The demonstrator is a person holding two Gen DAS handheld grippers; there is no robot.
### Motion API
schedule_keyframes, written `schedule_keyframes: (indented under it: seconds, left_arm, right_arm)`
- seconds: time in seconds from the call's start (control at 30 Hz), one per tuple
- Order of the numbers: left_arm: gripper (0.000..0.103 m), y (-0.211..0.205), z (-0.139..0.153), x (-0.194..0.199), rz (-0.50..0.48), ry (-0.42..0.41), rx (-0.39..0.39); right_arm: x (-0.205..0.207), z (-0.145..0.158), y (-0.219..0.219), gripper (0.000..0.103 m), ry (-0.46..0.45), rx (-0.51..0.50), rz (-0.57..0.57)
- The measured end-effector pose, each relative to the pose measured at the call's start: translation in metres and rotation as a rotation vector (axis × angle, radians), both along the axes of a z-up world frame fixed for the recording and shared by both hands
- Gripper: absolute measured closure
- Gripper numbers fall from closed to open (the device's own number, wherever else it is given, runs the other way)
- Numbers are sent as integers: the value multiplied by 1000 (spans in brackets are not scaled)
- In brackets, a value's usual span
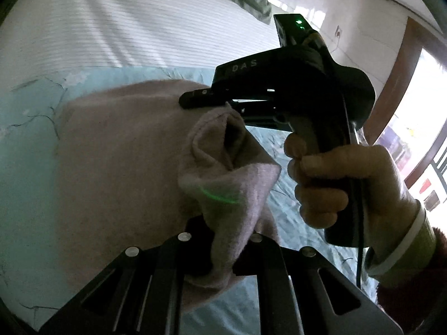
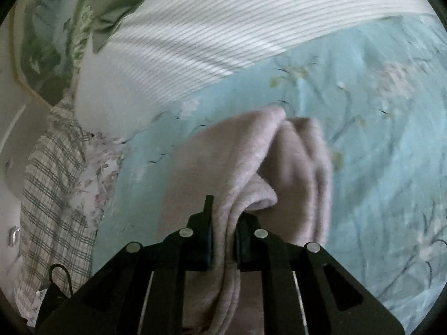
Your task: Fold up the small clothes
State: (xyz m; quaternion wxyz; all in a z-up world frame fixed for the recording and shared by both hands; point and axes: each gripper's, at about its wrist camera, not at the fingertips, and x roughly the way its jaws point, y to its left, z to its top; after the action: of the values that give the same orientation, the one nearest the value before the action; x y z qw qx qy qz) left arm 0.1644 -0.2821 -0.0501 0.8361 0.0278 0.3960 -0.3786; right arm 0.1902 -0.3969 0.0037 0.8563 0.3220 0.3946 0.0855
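A pale pink knit garment (image 1: 117, 153) lies partly spread on a light blue floral bedsheet (image 1: 25, 128). My left gripper (image 1: 222, 254) is shut on a bunched fold of it, and the cloth rises from the jaws in a loose pouch. Just beyond, my right gripper (image 1: 218, 103), held by a hand (image 1: 335, 184), pinches the upper edge of the same fold. In the right wrist view my right gripper (image 2: 225, 240) is shut on several layers of the pink garment (image 2: 293, 153), which hangs doubled over above the bedsheet (image 2: 377, 139).
A white striped quilt (image 1: 125, 28) covers the far part of the bed. A green floral pillow (image 2: 56, 28) and a plaid cloth (image 2: 56, 189) lie at the left in the right wrist view. A wooden door frame (image 1: 402, 64) stands at the right.
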Motion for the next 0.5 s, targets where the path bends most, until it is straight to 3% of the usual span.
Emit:
schedule_keyframes:
  seconds: [0.13, 0.27, 0.33, 0.4, 0.47, 0.5]
  left_arm:
    - [94, -11, -1, -6, -34, -34, 26]
    - [89, -8, -21, 7, -28, 55, 38]
    - [87, -3, -22, 10, -32, 73, 29]
    - [75, 4, -19, 5, -49, 93, 24]
    - [47, 19, -13, 3, -59, 96, 22]
    - [39, 28, -9, 1, -50, 88, 23]
  right_arm:
    - [-5, 6, -5, 90, -35, -27, -7]
    - [1, -22, -13, 89, 61, -34, -27]
    - [-2, -32, -17, 82, 74, -12, -44]
    - [-9, -34, -23, 72, 75, 22, -71]
    - [-18, -28, -23, 65, 61, 26, -85]
    - [-23, -25, -23, 56, 52, 21, -89]
